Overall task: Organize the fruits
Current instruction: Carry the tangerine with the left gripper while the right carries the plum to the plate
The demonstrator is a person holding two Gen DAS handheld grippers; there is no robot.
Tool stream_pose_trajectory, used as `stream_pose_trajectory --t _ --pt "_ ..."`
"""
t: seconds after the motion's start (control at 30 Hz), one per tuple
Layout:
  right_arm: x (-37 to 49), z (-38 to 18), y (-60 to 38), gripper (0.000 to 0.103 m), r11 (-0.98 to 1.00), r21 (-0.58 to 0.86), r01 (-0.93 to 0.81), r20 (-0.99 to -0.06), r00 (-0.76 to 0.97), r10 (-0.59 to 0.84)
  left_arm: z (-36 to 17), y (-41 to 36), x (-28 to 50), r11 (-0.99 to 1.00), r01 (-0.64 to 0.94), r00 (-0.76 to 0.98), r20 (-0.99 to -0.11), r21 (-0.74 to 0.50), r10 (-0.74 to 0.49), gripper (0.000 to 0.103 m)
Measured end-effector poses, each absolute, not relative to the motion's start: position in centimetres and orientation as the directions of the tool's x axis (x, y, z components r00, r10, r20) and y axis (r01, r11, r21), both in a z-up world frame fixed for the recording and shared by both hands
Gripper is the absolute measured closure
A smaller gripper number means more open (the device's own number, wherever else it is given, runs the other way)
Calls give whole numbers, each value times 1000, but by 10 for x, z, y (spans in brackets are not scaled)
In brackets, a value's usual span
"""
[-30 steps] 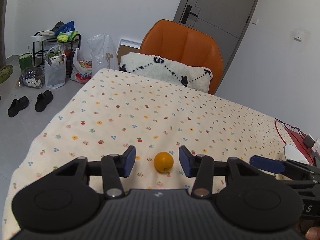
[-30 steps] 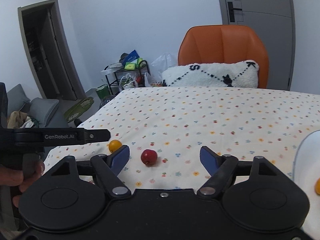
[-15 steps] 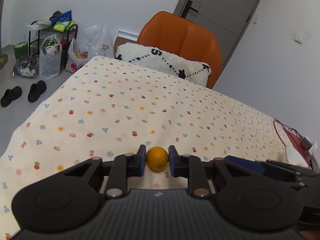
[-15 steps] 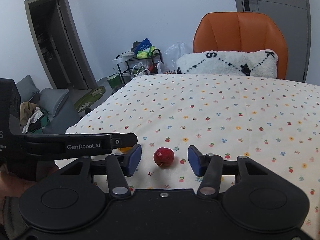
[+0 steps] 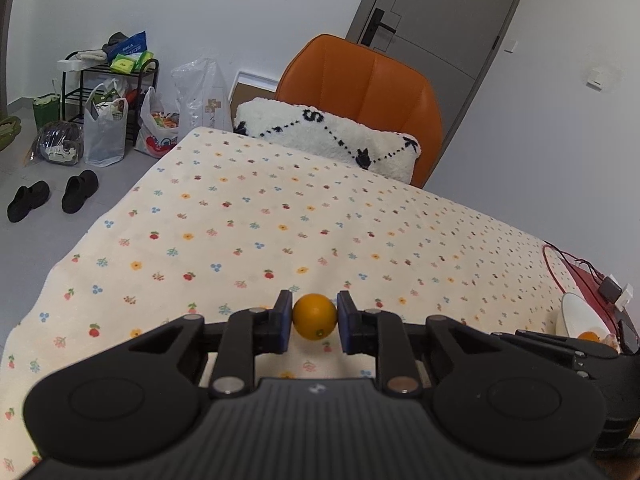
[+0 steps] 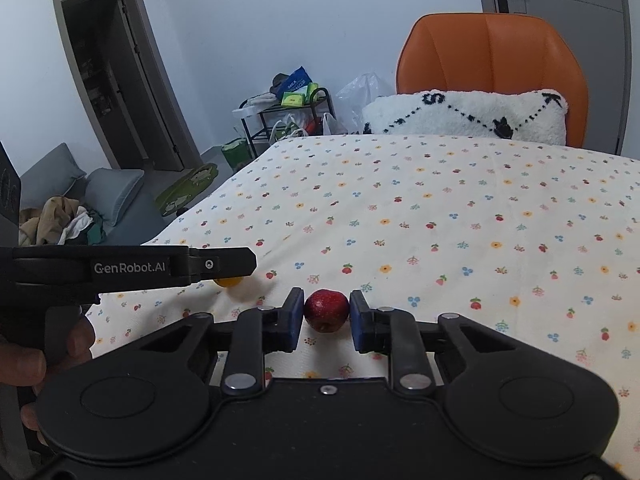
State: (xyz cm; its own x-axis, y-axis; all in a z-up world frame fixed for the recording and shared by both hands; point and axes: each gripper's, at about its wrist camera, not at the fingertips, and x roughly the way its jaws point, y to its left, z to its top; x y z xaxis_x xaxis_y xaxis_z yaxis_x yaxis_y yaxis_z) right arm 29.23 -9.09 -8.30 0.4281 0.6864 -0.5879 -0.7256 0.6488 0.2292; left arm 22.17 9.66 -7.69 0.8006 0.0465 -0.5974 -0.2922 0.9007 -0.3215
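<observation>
Left gripper (image 5: 314,317): jaws closed on the orange (image 5: 314,316), held just above the near edge of the flower-print table (image 5: 360,220). Right gripper (image 6: 326,312): jaws pressed against both sides of the red apple (image 6: 326,310), low over the same cloth. A white bowl (image 5: 576,316) containing another orange fruit stands at the table's right edge.
</observation>
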Motion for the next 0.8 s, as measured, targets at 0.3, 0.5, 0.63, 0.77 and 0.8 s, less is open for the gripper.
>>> stream_pose_trajectory --t 0.3,0.5,0.63,0.77,0.8 --pt "285 -67 -124 80 678 229 -698 -555 479 680 -60 64 220 920 -242 821 -571 -310 23 81" --pt "283 -56 -154 80 706 219 -673 -533 523 665 -52 37 223 932 -196 832 -554 -306 -7 81" --pt "281 -52 -176 80 727 217 -652 -522 552 650 -48 17 227 940 -162 836 -549 -299 -31 81" --pt "280 -48 -195 80 745 212 -632 -513 577 636 -44 -1 231 947 -130 839 -542 -293 -53 81" --pt "279 -47 -200 80 750 212 -627 -511 583 632 -43 -5 232 949 -124 839 -541 -291 -57 81"
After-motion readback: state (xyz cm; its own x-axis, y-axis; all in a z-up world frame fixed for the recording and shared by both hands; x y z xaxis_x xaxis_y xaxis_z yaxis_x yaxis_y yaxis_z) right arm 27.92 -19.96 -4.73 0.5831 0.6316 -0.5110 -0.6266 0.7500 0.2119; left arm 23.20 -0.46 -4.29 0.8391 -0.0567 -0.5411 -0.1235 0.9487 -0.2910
